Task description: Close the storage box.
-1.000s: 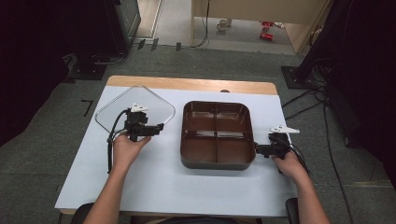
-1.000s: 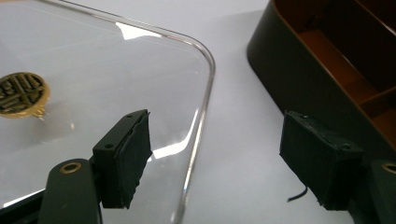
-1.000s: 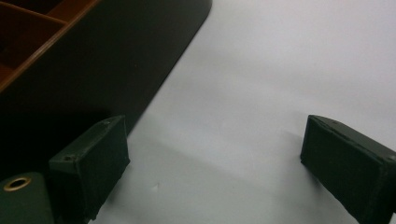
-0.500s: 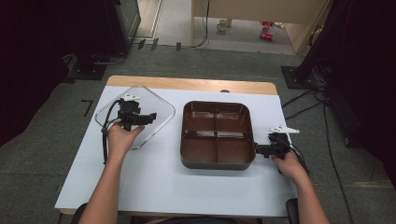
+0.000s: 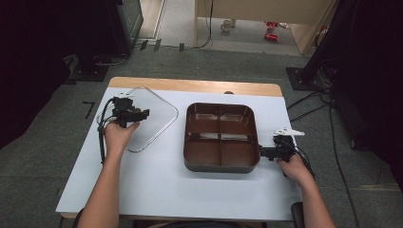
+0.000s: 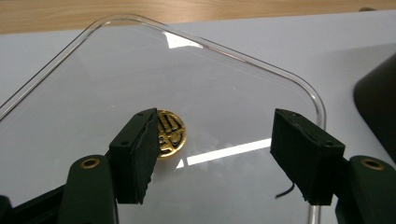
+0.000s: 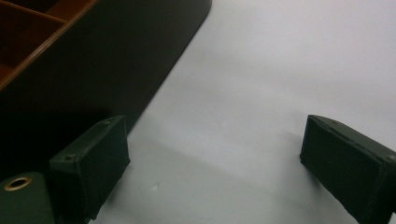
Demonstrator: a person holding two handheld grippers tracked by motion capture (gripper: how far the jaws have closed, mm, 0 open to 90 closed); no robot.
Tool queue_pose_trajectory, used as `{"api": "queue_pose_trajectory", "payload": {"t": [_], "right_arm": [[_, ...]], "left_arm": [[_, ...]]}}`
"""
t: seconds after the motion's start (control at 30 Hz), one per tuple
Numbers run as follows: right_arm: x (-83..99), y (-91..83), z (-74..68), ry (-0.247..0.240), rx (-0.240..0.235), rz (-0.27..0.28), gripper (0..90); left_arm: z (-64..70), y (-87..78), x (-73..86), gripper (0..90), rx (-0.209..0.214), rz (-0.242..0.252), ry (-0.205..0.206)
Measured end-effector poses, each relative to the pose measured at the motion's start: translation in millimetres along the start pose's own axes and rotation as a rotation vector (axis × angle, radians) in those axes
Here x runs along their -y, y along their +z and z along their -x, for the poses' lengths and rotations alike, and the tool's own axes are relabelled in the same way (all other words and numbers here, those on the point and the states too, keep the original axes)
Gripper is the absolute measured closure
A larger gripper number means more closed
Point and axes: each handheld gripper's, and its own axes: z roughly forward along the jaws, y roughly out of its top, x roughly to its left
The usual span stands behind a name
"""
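Your left gripper (image 6: 212,154), jaws apart, hovers over the lid (image 6: 140,84) left of the box (image 5: 221,137); your right gripper (image 7: 217,168), jaws apart and empty, waits right of the box, and a flat grab could skid on that slick lid.

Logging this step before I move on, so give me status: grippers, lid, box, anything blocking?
Left gripper open, over clear lid, near its gold emblem. Right gripper open, beside brown box. Lid flat on table, apart from box. Nothing blocking.

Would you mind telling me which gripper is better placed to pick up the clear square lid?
Left. The left gripper hangs over the clear square plastic lid, jaws open; the right gripper sits beside the brown compartment tray.
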Motion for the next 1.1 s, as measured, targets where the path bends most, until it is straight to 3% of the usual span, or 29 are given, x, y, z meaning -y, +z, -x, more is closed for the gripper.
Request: {"api": "queue_pose_trajectory", "payload": {"t": [0.13, 0.3, 0.5, 0.67, 0.77, 1.1], "right_arm": [[0.0, 0.0, 0.0, 0.000, 0.000, 0.000, 7.3], [0.0, 0.0, 0.0, 0.000, 0.000, 0.000, 7.3], [0.0, 0.0, 0.0, 0.000, 0.000, 0.000, 7.3], [0.0, 0.0, 0.0, 0.000, 0.000, 0.000, 7.3], [0.0, 0.0, 0.0, 0.000, 0.000, 0.000, 7.3], [0.0, 0.0, 0.0, 0.000, 0.000, 0.001, 7.3]], "left_arm": [[-6.1, 8.1, 2.5, 34.6, -0.034, 0.002, 0.002], [-11.3, 12.6, 4.9, 37.7, -0.039, 0.011, -0.025], [-15.2, 22.7, 9.5, 37.5, -0.068, -0.037, -0.027], [-16.2, 32.9, 13.8, 48.0, -0.101, -0.037, -0.013], [-17.5, 32.0, 13.7, 57.8, -0.098, -0.034, -0.010], [-20.0, 28.6, 11.8, 59.3, -0.061, -0.045, -0.017]]}}
